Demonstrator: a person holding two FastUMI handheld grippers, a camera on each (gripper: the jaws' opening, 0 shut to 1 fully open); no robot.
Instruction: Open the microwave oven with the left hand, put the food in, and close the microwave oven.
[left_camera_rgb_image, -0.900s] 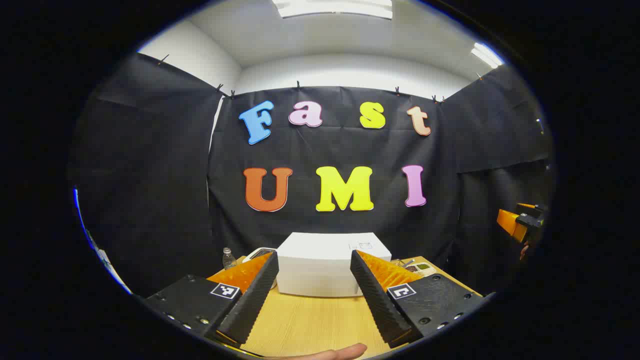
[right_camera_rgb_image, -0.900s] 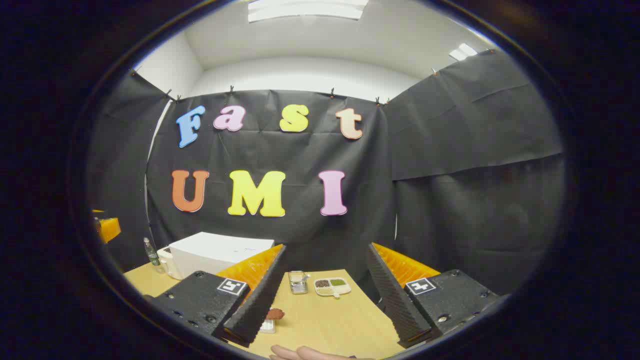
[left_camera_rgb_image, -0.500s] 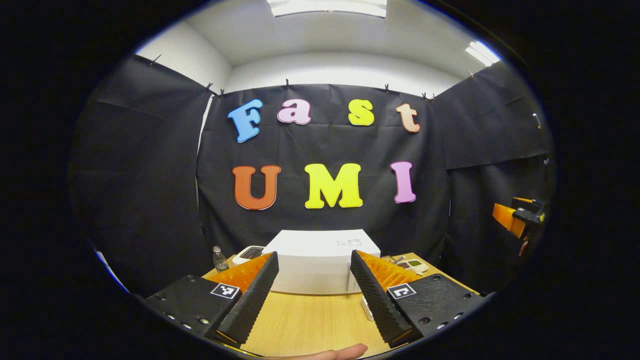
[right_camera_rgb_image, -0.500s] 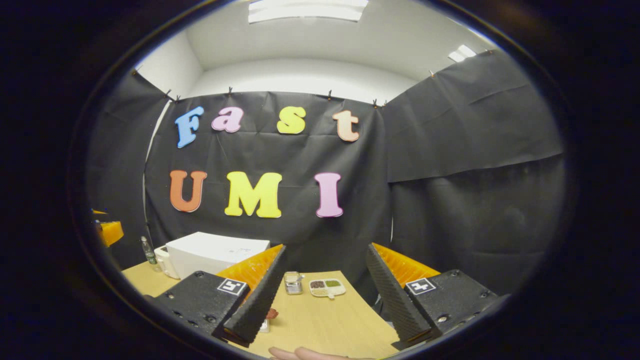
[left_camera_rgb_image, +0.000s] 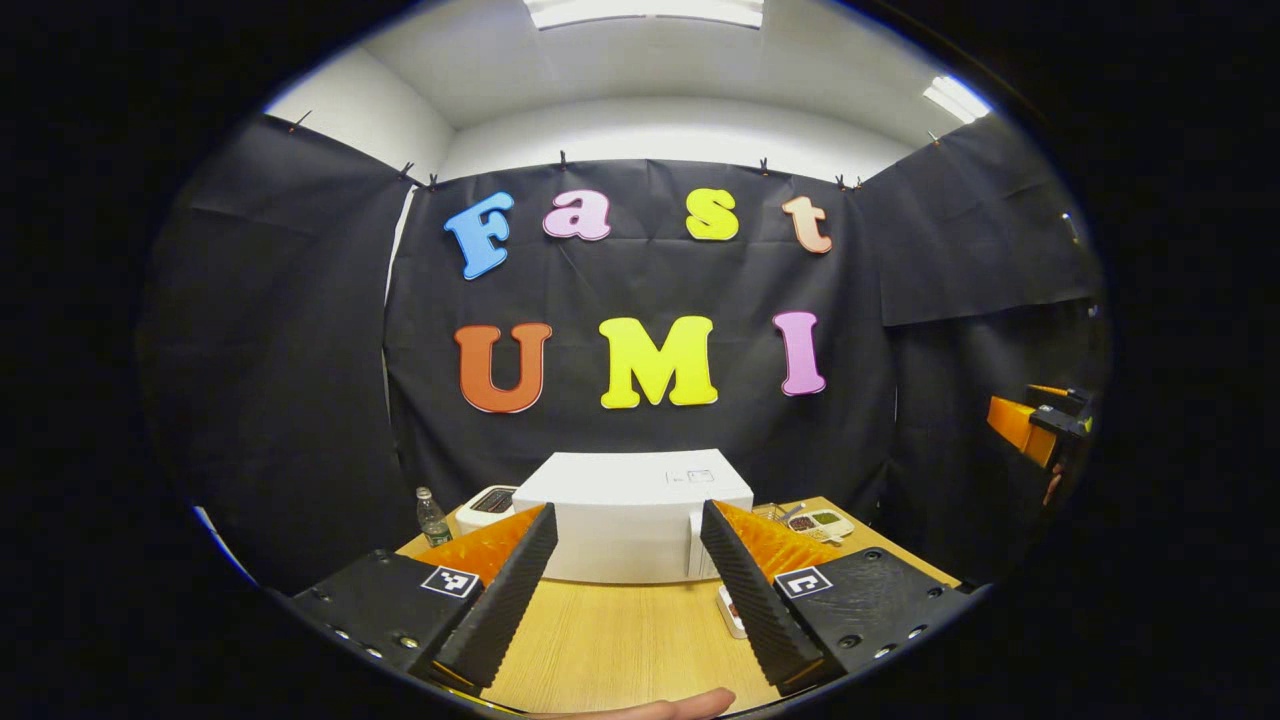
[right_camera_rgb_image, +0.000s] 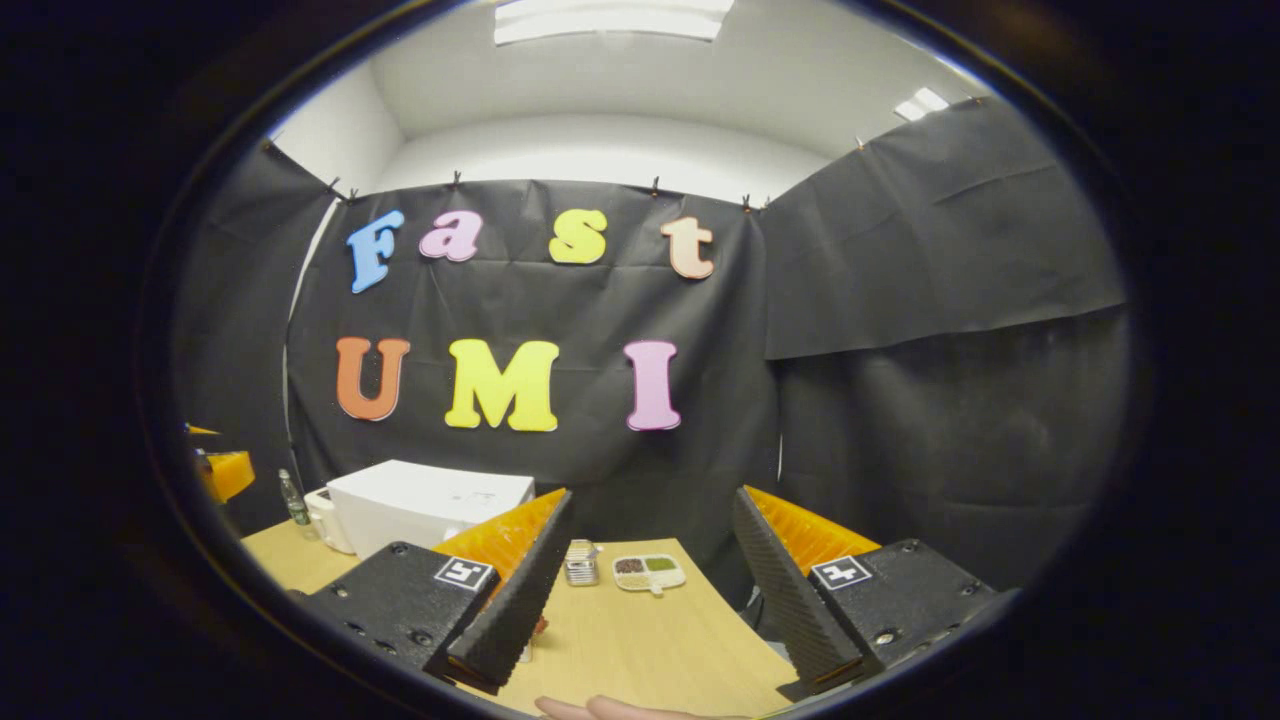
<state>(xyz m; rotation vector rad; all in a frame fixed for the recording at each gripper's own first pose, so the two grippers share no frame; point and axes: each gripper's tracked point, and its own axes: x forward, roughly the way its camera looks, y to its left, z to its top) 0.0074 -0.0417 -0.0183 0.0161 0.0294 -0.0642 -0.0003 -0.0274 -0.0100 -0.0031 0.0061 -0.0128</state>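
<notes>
The white microwave (left_camera_rgb_image: 630, 500) stands on the wooden table (left_camera_rgb_image: 620, 650) straight ahead of my left gripper (left_camera_rgb_image: 628, 515), some way off, its door shut. That gripper is open and holds nothing. A small white dish with red food (left_camera_rgb_image: 730, 610) lies on the table by its right finger. In the right gripper view the microwave (right_camera_rgb_image: 430, 505) sits at the left. The food (right_camera_rgb_image: 540, 627) peeks out behind the left finger of my right gripper (right_camera_rgb_image: 652, 500), which is open and empty. The right gripper (left_camera_rgb_image: 1035, 430) hangs in the air far right; the left gripper (right_camera_rgb_image: 225, 472) at the left edge.
A water bottle (left_camera_rgb_image: 431, 515) and a white appliance (left_camera_rgb_image: 490, 503) stand left of the microwave. A divided dish of seasonings (right_camera_rgb_image: 648, 572) and a small metal box (right_camera_rgb_image: 580, 563) lie at the table's far right. A person's fingertip (left_camera_rgb_image: 670, 708) shows at the bottom edge.
The left gripper has drawn back a little: the microwave now sits higher and smaller in its view, and the food dish has come into sight. The right gripper barely shifted. Both stay open.
</notes>
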